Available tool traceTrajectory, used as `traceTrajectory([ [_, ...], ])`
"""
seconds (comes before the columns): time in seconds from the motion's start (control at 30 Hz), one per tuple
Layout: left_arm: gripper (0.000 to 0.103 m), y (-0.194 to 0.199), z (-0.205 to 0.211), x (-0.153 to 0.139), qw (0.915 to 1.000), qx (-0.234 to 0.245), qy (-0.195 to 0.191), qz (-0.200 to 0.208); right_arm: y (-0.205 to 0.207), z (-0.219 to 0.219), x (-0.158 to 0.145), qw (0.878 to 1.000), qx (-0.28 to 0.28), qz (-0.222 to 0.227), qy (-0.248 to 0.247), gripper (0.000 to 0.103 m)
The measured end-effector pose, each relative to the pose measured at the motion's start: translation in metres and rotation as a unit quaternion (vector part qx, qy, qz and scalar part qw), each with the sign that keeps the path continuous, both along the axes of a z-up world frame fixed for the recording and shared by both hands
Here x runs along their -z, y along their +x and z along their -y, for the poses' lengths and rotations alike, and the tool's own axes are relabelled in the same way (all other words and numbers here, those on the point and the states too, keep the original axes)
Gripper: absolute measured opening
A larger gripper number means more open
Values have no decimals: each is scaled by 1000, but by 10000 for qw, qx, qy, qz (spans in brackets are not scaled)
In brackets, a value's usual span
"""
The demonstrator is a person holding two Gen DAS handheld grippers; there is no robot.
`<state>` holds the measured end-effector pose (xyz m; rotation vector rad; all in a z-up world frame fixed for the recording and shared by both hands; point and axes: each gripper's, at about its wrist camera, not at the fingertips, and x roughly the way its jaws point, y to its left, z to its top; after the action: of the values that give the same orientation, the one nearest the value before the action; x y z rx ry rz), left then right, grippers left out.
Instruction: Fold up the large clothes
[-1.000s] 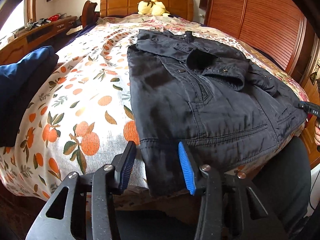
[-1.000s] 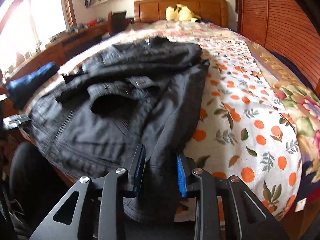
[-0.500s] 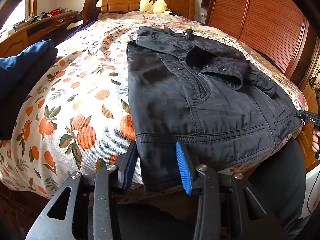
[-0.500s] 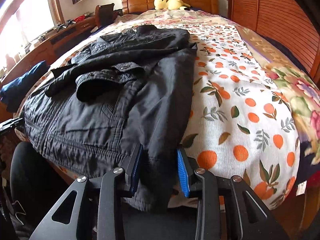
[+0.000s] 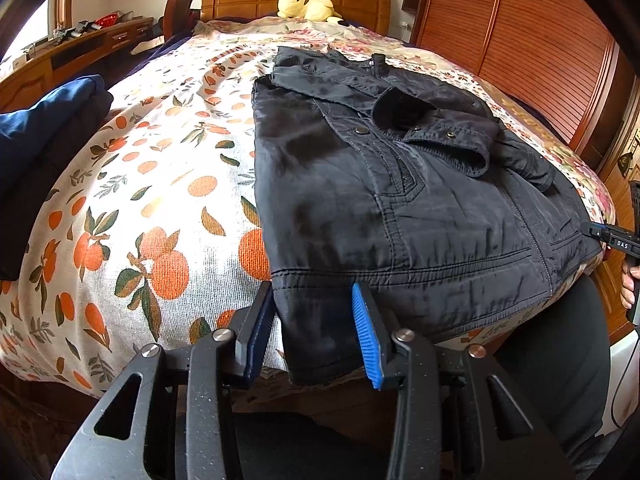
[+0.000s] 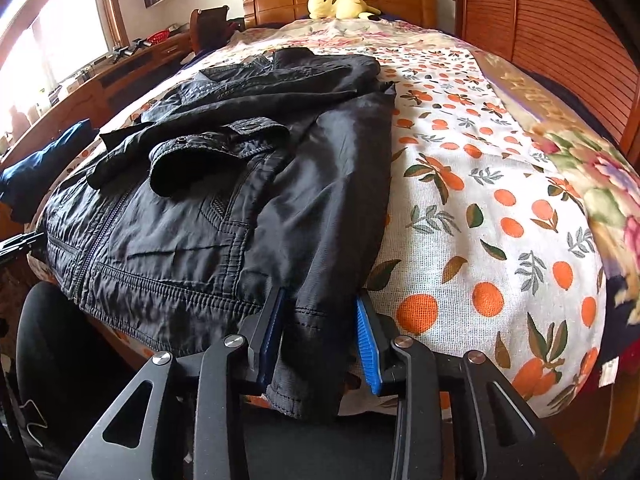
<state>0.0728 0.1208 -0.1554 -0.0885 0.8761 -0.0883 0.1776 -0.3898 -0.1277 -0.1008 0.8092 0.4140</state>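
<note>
Looking down both wrist cameras, I found the black jacket (image 5: 400, 208) lying flat on the orange-print bedspread (image 5: 160, 200), its collar toward the headboard and its bottom hem (image 5: 420, 276) draped over the near edge of the bed. The sleeves were already crossed over the chest, so I judged the step in hand to be taking the two lower corners and carrying the hem up toward the collar.

The left gripper (image 5: 312, 328) straddled the hem corner on its side. The cloth ran smooth and unbunched from one pad to the other, so I read that claw as released, not yet biting. The right gripper (image 6: 320, 332) sat the same way on the opposite corner. Its jaws had just been easing apart, the hanging flap of hem (image 6: 312, 344) lay between them, and they too were loose on it.

To do this well, I reckoned each claw should go a little deeper so the pads closed above the stitched band rather than on its thin edge, catching both layers. Both should clench before either lifted. Then the hands ought to rise together and level, keeping the hem taut between them, so the folded sleeves and cuff (image 6: 216, 152) would not slide. A lopsided lift, I thought, would skew the fold
</note>
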Motion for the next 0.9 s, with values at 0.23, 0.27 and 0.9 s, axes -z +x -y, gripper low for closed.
traceTrajectory([
  [0.23,11,-5,2,-10,9999,5,27,158,5,2,1,9999,-19,-90,58,40],
  [0.27,10,-7,3,-15,9998,10,34,215,6,0,1,10000,-18,-92,19,40],
  [0.9,4,-38,30,-148,9871,209,389,1539,-29,12,-113,9911,-591,966,704,6],
])
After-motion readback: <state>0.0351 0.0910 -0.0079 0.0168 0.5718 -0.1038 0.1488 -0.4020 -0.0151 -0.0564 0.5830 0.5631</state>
